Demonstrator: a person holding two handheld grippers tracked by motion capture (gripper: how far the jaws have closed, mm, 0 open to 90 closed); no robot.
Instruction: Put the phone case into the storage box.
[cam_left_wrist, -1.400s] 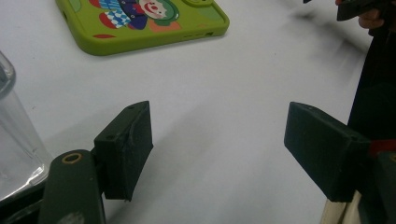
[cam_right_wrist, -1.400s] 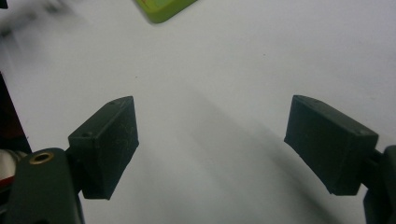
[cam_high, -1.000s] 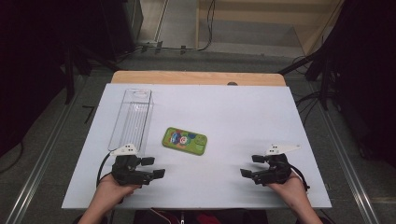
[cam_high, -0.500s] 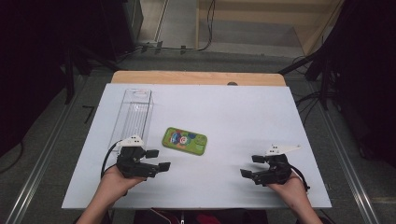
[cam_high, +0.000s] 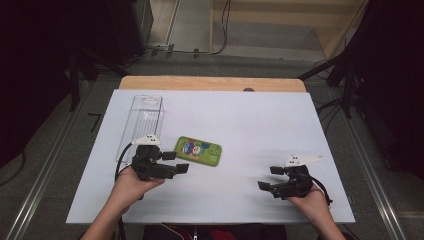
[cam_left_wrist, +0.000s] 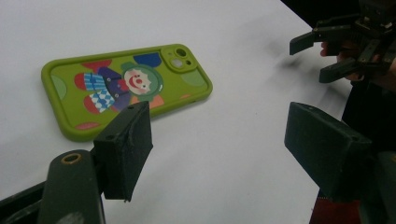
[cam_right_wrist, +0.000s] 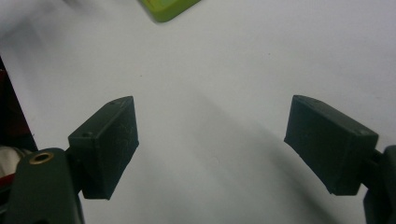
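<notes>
Green phone case (cam_high: 198, 150) lies flat on white counter (cam_high: 260, 120), clown picture up, left of centre. Clear plastic box (cam_high: 141, 123) stands just behind and left of it. Left hand-held gripper (cam_high: 176, 162) hovers just beside case's near-left end, jaws spread wide, nothing between them, not touching case. Right hand-held gripper (cam_high: 270, 178) sits low at counter's near-right, well apart from case, jaws spread, empty.

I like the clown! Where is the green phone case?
In the high view, the green phone case lies on the white table, between the clear box and the left hand-held gripper.
</notes>
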